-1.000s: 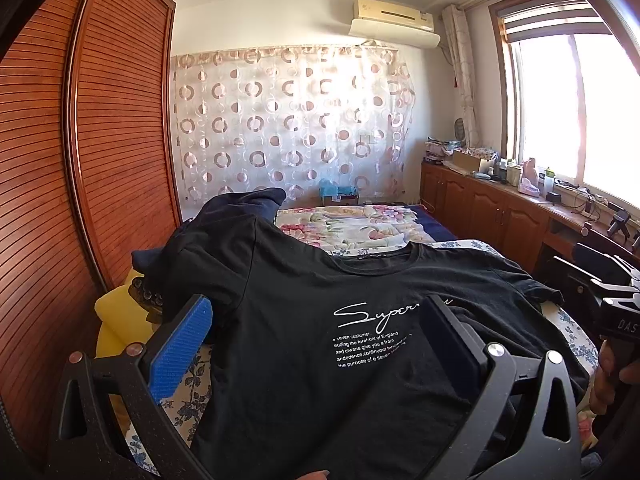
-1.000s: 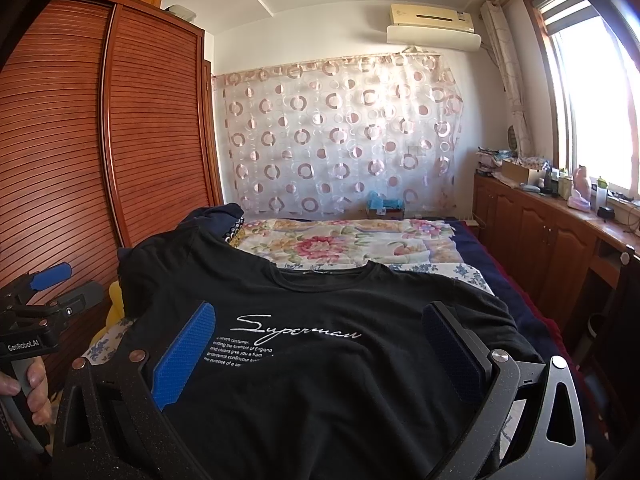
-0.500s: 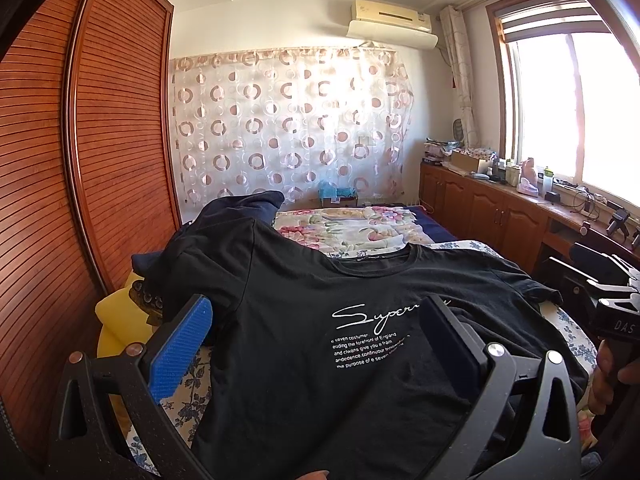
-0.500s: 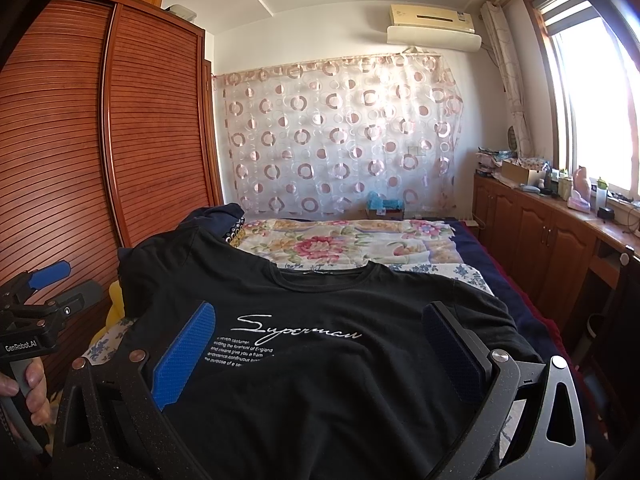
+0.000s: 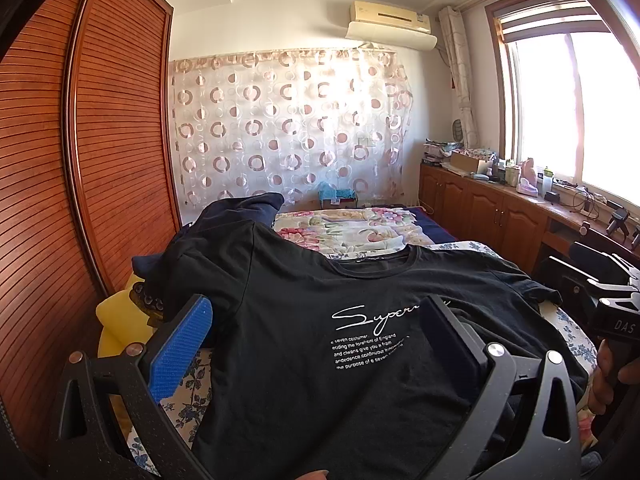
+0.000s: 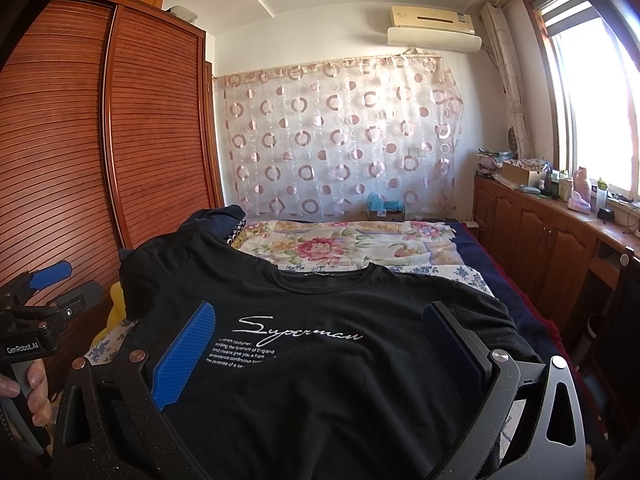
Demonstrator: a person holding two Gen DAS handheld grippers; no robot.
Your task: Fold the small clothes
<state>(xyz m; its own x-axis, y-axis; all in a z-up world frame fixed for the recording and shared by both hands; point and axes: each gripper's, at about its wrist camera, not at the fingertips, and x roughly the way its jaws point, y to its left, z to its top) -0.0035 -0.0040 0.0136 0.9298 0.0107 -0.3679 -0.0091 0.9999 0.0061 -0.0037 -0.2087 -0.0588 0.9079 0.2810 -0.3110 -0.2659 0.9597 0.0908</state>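
Note:
A black T-shirt (image 5: pixel 320 320) with white "Superman" script lies spread face up on the bed, neck toward the far end; it also shows in the right wrist view (image 6: pixel 320 320). My left gripper (image 5: pixel 316 344) is open and empty, held above the shirt's lower left part. My right gripper (image 6: pixel 320 348) is open and empty above the shirt's lower middle. Each gripper shows at the edge of the other's view: the right one (image 5: pixel 612 304), the left one (image 6: pixel 36 312). The shirt's hem is hidden below both frames.
A floral quilt (image 6: pixel 340 244) lies on the bed beyond the shirt. Dark blue clothing (image 5: pixel 244 208) is piled at the far left, with a yellow cushion (image 5: pixel 120 316) by the wooden wardrobe (image 5: pixel 80 160). Wooden cabinets (image 6: pixel 540 236) line the right wall.

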